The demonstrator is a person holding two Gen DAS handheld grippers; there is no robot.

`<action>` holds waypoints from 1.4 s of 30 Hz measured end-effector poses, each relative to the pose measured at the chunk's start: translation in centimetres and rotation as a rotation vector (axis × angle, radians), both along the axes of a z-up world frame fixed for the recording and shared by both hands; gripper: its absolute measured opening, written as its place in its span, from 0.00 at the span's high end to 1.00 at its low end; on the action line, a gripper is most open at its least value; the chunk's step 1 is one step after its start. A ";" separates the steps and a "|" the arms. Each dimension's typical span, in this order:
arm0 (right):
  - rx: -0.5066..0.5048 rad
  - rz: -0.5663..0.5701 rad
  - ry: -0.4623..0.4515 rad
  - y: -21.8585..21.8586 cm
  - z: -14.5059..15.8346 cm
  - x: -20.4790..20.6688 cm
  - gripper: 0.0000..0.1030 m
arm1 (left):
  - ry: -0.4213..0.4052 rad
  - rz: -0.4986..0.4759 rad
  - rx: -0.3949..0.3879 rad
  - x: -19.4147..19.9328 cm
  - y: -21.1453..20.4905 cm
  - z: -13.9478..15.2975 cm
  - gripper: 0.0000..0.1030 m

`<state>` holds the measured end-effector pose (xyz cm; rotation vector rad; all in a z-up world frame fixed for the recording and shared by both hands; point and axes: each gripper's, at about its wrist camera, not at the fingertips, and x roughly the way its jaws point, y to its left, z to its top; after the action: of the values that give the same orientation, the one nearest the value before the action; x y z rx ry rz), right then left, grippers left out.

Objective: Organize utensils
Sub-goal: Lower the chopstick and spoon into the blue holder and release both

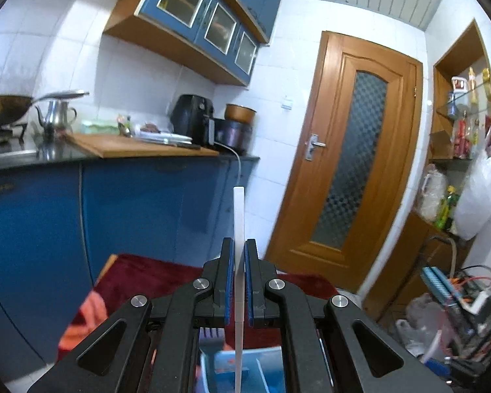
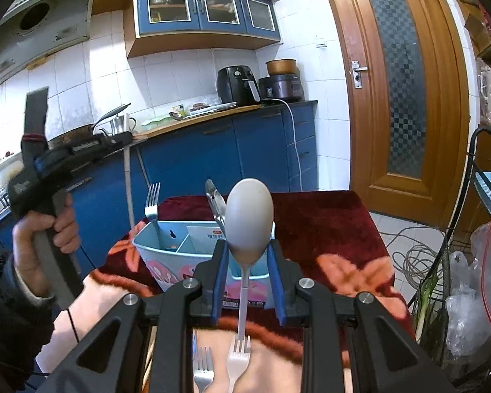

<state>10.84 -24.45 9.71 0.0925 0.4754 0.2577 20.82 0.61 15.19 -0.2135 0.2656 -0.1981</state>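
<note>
Black linkage arms fill the bottom of both wrist views. Beyond them, the red plush cloth (image 2: 324,229) covers the table out to its far edge and its right edge, where bare floor tiles and a coil of cable (image 2: 419,255) begin. Most of the cloth to the right of the holder is open; its left part in the right wrist view is taken by the person's left hand (image 2: 45,229).

On that cloth stands one pale blue utensil holder (image 2: 167,258), split into compartments. One metal fork (image 2: 153,203) stands upright at its left end, and one pair of metal tongs (image 2: 214,199) rises near its middle.

The right gripper (image 2: 248,255) holds a grey spoon (image 2: 250,219) by its thin stem, bowl up, just in front of the holder; whether the pads truly pinch the stem I cannot tell, as the jaws look wide around it. Two forks lie flat on the cloth beneath it: one metal (image 2: 203,370), one white plastic (image 2: 239,357).

The left gripper (image 1: 240,281) is clenched on a slim white stick-like utensil (image 1: 239,222), held upright above the holder (image 1: 212,370), with the blue cabinets well beyond.
</note>
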 end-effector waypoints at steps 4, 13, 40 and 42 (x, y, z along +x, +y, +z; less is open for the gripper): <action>-0.003 0.004 -0.022 -0.2 0.6 0.3 0.74 | -0.021 0.026 -0.003 0.7 0.0 -0.7 0.94; -0.007 -0.026 -0.083 -0.7 2.3 1.7 0.74 | -0.040 0.072 0.020 0.3 -0.2 -4.1 0.94; -0.016 -0.043 0.000 1.0 -2.3 7.4 0.73 | 0.026 0.057 0.023 0.5 0.0 -9.1 0.93; -0.006 -0.039 0.008 1.1 -2.6 7.5 0.73 | 0.030 0.054 0.028 0.5 -0.2 -9.2 0.93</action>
<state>18.35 -23.36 7.10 0.0970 0.4823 0.2177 21.27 0.43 6.00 -0.1955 0.2917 -0.1379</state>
